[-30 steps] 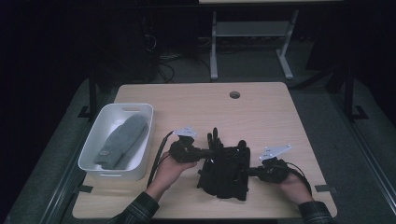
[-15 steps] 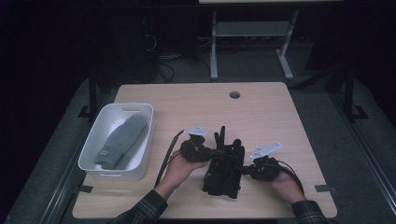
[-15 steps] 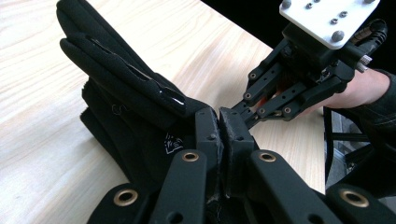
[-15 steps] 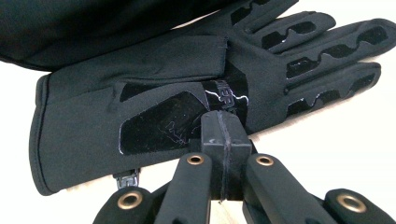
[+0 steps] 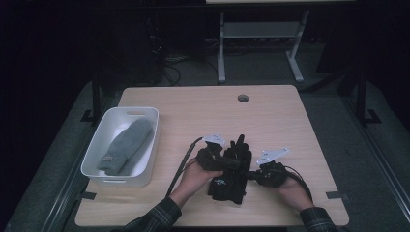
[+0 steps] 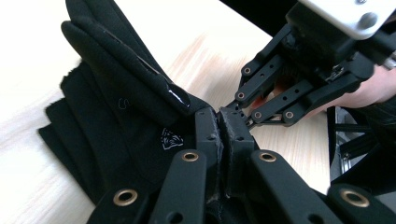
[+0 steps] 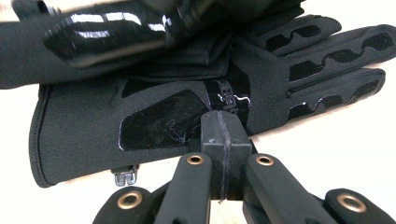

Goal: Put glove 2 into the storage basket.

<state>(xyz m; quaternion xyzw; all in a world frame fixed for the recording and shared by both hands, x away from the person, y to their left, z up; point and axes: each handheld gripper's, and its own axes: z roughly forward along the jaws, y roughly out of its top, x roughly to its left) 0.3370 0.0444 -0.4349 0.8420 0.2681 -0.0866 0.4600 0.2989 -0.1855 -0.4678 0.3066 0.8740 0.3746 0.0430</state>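
Two black gloves point(image 5: 231, 181) lie stacked near the table's front edge. My left gripper point(image 5: 236, 164) comes in from the left and is shut on the upper glove point(image 6: 126, 84), whose fingers drape over its left jaw point(image 6: 219, 123). In the right gripper view that upper glove point(image 7: 93, 32) is blurred above the flat lower glove point(image 7: 140, 116). My right gripper point(image 5: 249, 173) comes in from the right with its jaws shut point(image 7: 223, 123) and its tips on the lower glove's edge. I cannot tell whether fabric is pinched there. The two grippers' tips nearly meet point(image 6: 232, 108).
A white bin point(image 5: 145, 116) at the table's left holds a grey mitten point(image 5: 126, 145). The wooden table point(image 5: 203, 111) has a round cable hole point(image 5: 242, 98) near its far edge. A metal stand and cables sit on the floor beyond.
My left gripper has moved right toward the right gripper, drawing the upper glove over the lower one. The glove pile looks narrower. The right gripper has stayed about where it was.
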